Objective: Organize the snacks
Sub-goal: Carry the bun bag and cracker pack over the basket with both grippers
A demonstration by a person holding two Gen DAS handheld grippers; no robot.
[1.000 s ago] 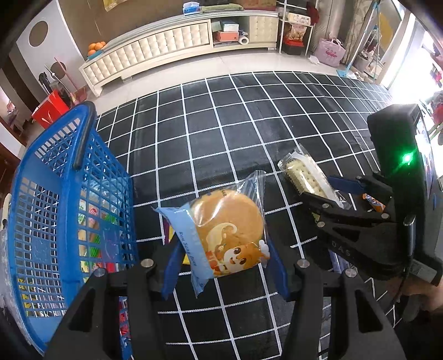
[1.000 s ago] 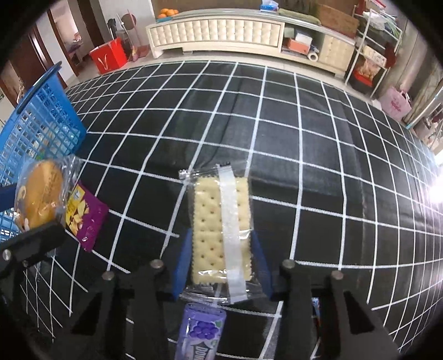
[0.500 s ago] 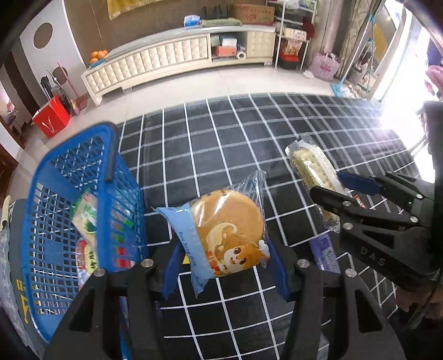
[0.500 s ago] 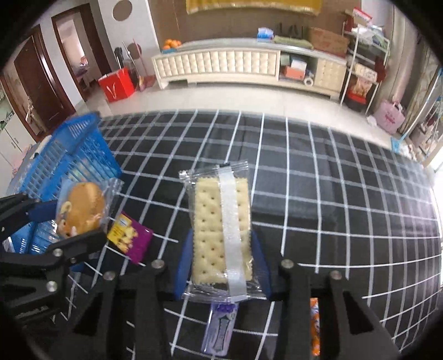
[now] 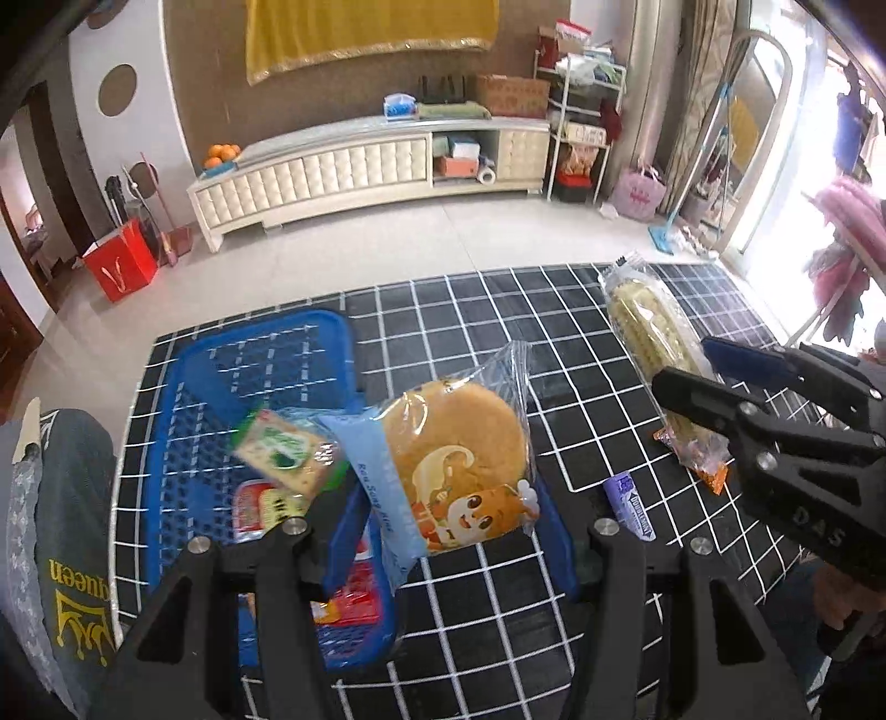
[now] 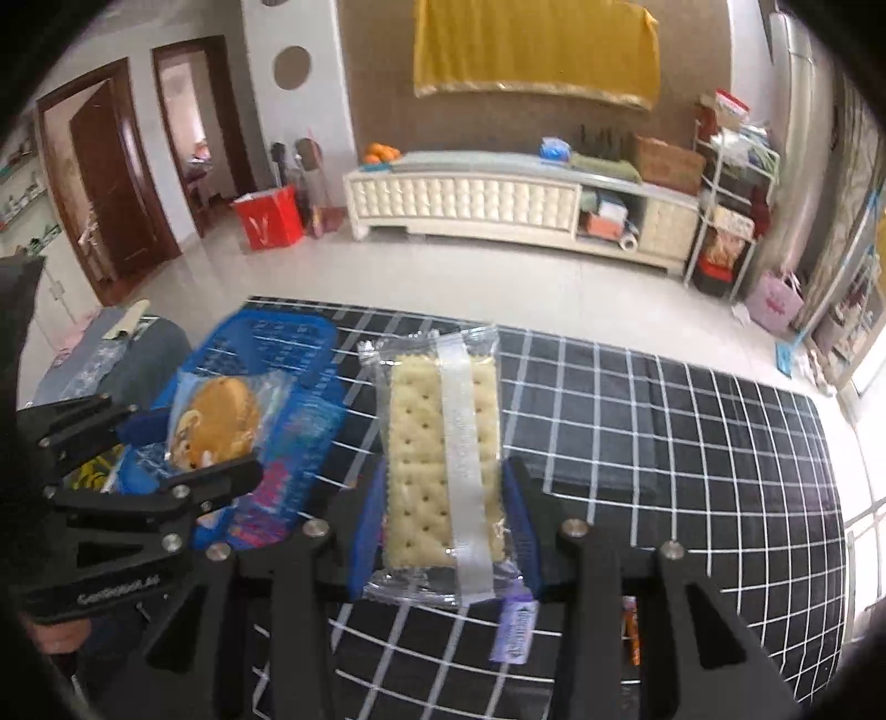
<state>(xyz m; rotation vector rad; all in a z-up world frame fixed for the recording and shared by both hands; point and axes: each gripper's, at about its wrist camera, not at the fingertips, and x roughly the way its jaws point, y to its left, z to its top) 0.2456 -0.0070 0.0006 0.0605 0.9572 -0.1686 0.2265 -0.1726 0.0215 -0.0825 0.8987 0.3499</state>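
- Black cloth with a white grid (image 5: 470, 310) over the surface; pale tiled floor beyond, a long cream cabinet (image 5: 343, 177) against the brown back wall, a yellow cloth (image 5: 365, 33) hanging above it.
- Far left of the room: dark wooden doors (image 6: 116, 166), a red bag (image 5: 119, 266) on the floor, oranges (image 5: 221, 150) on the cabinet's left end.
- At the surface's left edge, grey fabric (image 5: 72, 498) with yellow lettering reading "queen".
- Blue basket (image 5: 243, 354) on the left of the cloth, several snack packets inside, one green-and-white (image 5: 282, 451); print there too blurred to read.
- Left gripper (image 5: 451, 512) clenched on a round cake packet (image 5: 454, 459), held just right of the basket and above the cloth; cartoon squirrel printed at the bottom, small blue writing down the left edge, not clearly legible; flat face toward the camera, sealed end up and away.
- Purple stick packet (image 5: 628, 507) and an orange wrapper (image 5: 709, 476) lying on the cloth between the two grippers; writing on the stick too small to read.
- Right gripper (image 6: 443, 515) closed on a cracker packet (image 6: 443, 454), lifted above the cloth right of the basket; long axis pointing away along the fingers, a clear seam strip running lengthwise.
- "DAS" moulded on the right gripper's body in the left wrist view.
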